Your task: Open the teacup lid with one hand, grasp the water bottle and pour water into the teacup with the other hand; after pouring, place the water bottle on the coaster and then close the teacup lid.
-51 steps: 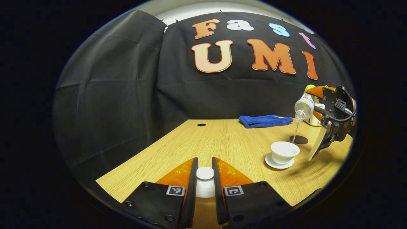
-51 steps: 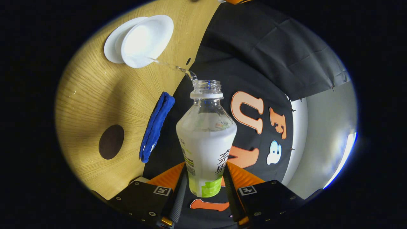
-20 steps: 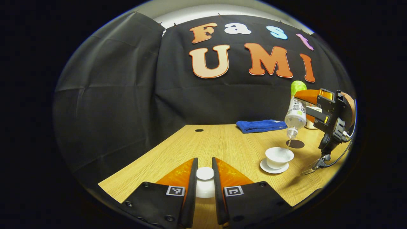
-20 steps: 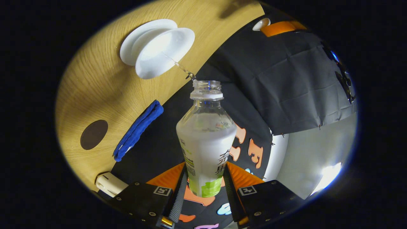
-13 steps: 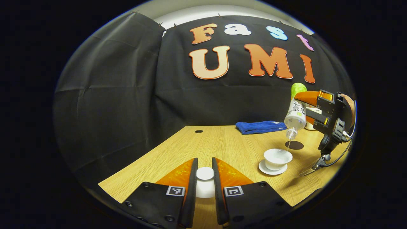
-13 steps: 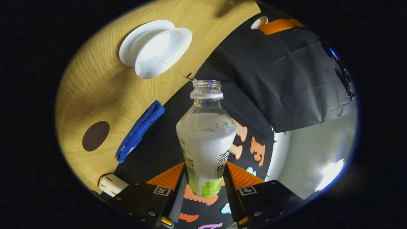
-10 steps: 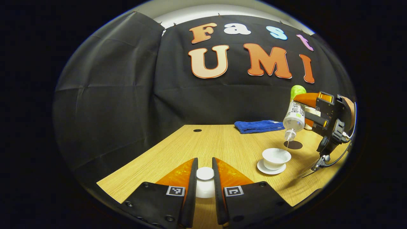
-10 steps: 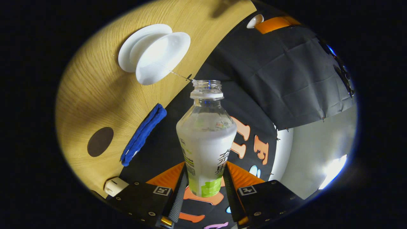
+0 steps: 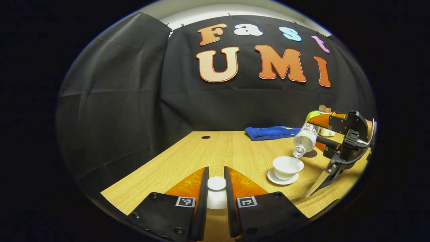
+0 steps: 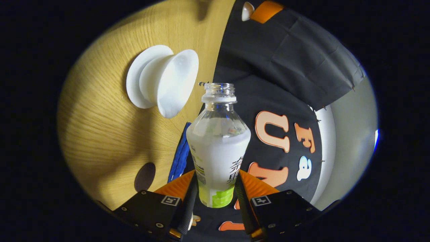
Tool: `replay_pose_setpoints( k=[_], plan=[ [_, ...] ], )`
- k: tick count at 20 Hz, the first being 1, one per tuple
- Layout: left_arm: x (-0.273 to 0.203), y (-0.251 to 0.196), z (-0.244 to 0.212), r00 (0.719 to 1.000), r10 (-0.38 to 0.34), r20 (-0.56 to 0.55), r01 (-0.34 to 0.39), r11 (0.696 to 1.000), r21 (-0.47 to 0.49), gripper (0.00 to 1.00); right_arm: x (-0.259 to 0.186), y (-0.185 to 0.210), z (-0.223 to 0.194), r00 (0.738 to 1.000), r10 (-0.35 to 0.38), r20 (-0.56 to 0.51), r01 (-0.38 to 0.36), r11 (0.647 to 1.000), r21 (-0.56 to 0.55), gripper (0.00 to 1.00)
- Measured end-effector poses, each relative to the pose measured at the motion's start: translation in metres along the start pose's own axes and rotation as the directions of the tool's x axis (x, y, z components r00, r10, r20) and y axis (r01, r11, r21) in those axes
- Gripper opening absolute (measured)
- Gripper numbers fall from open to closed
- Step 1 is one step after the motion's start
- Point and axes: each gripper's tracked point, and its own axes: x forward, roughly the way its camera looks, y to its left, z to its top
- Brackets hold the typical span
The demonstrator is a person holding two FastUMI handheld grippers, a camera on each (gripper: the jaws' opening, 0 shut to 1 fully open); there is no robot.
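Tabletop [image 9: 235, 151]: water bottle [image 10: 218, 144] now lower, flatter.

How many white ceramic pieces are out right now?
3: the teacup sits on its saucer on the table, right below the tilted water bottle; the lid is held up between the left gripper fingers.
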Motion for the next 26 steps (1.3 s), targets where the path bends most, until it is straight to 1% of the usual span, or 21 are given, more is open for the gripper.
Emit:
replay_pose_setpoints(
  k=[2, 5, 6, 8, 9, 10, 11, 12, 13, 14, 18, 19, 21, 22, 24, 26],
  plan=[
    [0.001, 0.0, 0.0, 1.0, 0.002, -0.003, -0.002, 1.0, 0.004, 0.31, -0.002, 0.009, -0.002, 0.999, 0.047, -0.01, -0.046, 0.993, 0.113, 0.63],
    [0.002, -0.006, 0.001, 1.0, 0.002, -0.004, -0.002, 1.0, 0.011, 0.29, -0.002, 0.009, -0.004, 0.996, 0.088, -0.023, -0.079, 0.962, 0.261, 0.63],
    [0.002, -0.008, 0.002, 1.0, -0.001, -0.004, 0.001, 1.0, 0.013, 0.31, -0.001, 0.013, -0.005, 0.994, 0.107, -0.027, -0.093, 0.945, 0.314, 0.63],
    [0.002, -0.01, 0.002, 1.0, -0.004, -0.005, 0.004, 1.0, 0.015, 0.31, 0.0, 0.014, -0.007, 0.99, 0.141, -0.029, -0.116, 0.897, 0.426, 0.63],
    [0.002, -0.011, 0.002, 1.0, -0.003, -0.006, 0.003, 1.0, 0.016, 0.31, 0.0, 0.013, -0.009, 0.987, 0.155, -0.034, -0.122, 0.877, 0.465, 0.63],
    [0.003, -0.012, 0.002, 1.0, -0.003, -0.007, 0.003, 1.0, 0.019, 0.29, -0.002, 0.009, -0.012, 0.987, 0.156, -0.043, -0.115, 0.862, 0.494, 0.63],
    [0.004, -0.013, 0.001, 1.0, -0.002, -0.009, 0.003, 1.0, 0.021, 0.31, -0.001, 0.006, -0.015, 0.987, 0.156, -0.047, -0.109, 0.845, 0.523, 0.63],
    [0.004, -0.013, 0.002, 1.0, -0.003, -0.01, 0.003, 1.0, 0.023, 0.29, 0.0, 0.004, -0.018, 0.986, 0.159, -0.05, -0.104, 0.822, 0.56, 0.63],
    [0.006, -0.015, 0.0, 1.0, -0.004, -0.012, 0.004, 1.0, 0.025, 0.31, 0.001, 0.001, -0.021, 0.985, 0.164, -0.048, -0.102, 0.789, 0.605, 0.63],
    [0.006, -0.017, 0.001, 1.0, -0.007, -0.015, 0.007, 1.0, 0.027, 0.31, 0.003, 0.001, -0.023, 0.984, 0.169, -0.047, -0.098, 0.751, 0.653, 0.63],
    [0.01, -0.023, -0.003, 1.0, -0.014, -0.023, 0.014, 0.999, 0.029, 0.31, 0.008, -0.011, -0.047, 0.984, 0.151, -0.093, -0.018, 0.607, 0.794, 0.63],
    [0.01, -0.023, -0.005, 1.0, -0.015, -0.028, 0.015, 0.999, 0.031, 0.31, 0.01, -0.008, -0.05, 0.983, 0.155, -0.101, -0.005, 0.566, 0.824, 0.63],
    [0.01, -0.023, -0.007, 0.999, -0.016, -0.033, 0.017, 0.999, 0.032, 0.31, 0.013, -0.007, -0.062, 0.979, 0.174, -0.11, 0.014, 0.474, 0.881, 0.63],
    [0.011, -0.025, -0.008, 0.999, -0.021, -0.039, 0.022, 0.999, 0.032, 0.31, 0.014, -0.006, -0.068, 0.977, 0.181, -0.112, 0.024, 0.426, 0.905, 0.65],
    [0.014, -0.026, -0.01, 0.999, -0.025, -0.047, 0.027, 0.999, 0.034, 0.31, 0.015, -0.006, -0.078, 0.974, 0.196, -0.115, 0.041, 0.344, 0.938, 0.63],
    [0.014, -0.028, -0.012, 0.998, -0.027, -0.05, 0.029, 0.999, 0.034, 0.31, 0.018, -0.002, -0.085, 0.97, 0.216, -0.112, 0.052, 0.262, 0.964, 0.63]
  ],
)
